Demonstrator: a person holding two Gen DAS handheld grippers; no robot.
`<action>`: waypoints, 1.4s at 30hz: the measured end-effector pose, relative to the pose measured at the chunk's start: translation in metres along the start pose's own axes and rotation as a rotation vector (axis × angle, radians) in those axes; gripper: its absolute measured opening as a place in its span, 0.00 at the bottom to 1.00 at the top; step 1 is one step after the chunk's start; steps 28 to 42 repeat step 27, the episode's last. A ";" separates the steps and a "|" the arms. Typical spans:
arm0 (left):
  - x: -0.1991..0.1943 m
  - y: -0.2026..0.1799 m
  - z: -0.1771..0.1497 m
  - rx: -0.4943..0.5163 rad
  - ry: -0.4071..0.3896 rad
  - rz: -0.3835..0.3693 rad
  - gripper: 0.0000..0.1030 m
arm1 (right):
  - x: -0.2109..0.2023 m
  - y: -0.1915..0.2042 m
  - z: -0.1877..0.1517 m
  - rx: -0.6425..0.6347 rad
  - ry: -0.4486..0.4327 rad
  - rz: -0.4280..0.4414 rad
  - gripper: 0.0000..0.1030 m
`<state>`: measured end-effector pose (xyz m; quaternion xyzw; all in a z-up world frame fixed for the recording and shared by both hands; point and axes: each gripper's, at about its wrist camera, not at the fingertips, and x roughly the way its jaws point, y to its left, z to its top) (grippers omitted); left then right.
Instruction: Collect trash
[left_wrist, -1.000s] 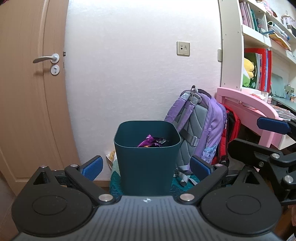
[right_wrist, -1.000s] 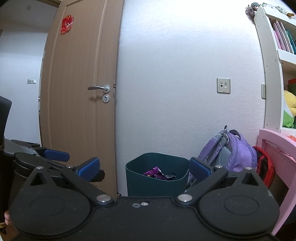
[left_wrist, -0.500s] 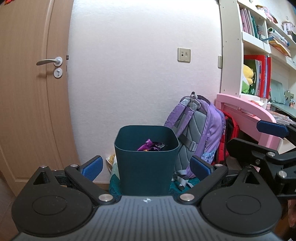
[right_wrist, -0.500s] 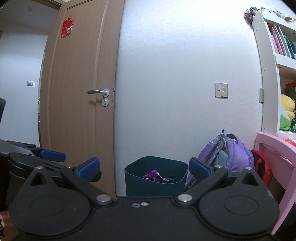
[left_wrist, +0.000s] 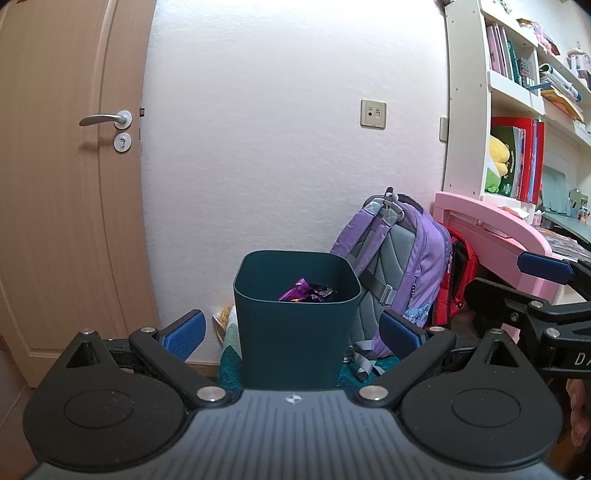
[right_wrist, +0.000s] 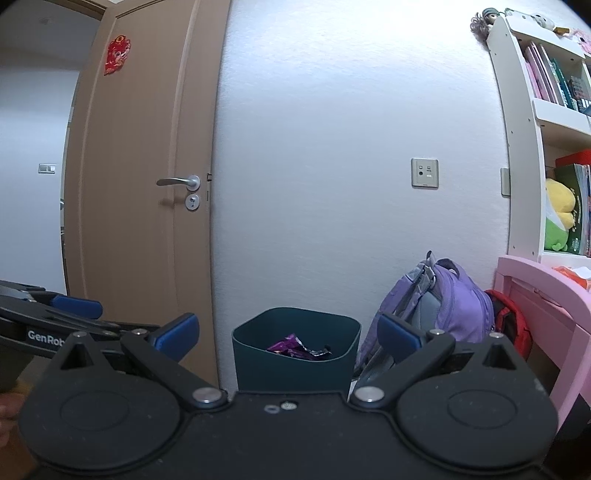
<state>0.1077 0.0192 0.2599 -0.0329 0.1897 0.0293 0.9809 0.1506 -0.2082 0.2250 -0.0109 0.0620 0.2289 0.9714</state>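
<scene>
From the left wrist view, the dark teal trash bin sits smaller and lower in the picture than a second ago, so this gripper has drawn back from it a little. The left gripper has its jaws spread wide, wider than the bin, and grips nothing; its blue pads touch nothing. A purple snack wrapper lies inside the bin (crumpled, with a silvery edge). Right of the bin a purple backpack leans on the wall, touching the bin's right rim. Farther right of the bin the right gripper reaches in.

From the right wrist view, the bin also looks farther off than before. The right gripper is likewise wide open and empty. The wrapper shows inside the bin, the backpack just right of it, the wooden door left of it, and the left gripper beyond that.
</scene>
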 end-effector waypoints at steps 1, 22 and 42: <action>0.000 0.000 0.000 -0.001 -0.001 -0.001 0.98 | 0.000 -0.001 0.000 0.003 0.000 -0.002 1.00; -0.006 -0.003 -0.005 0.023 -0.041 0.009 0.98 | 0.004 -0.004 -0.004 0.025 0.015 0.002 1.00; -0.004 -0.002 -0.007 0.017 -0.035 0.014 0.98 | 0.004 -0.004 -0.006 0.028 0.019 0.005 1.00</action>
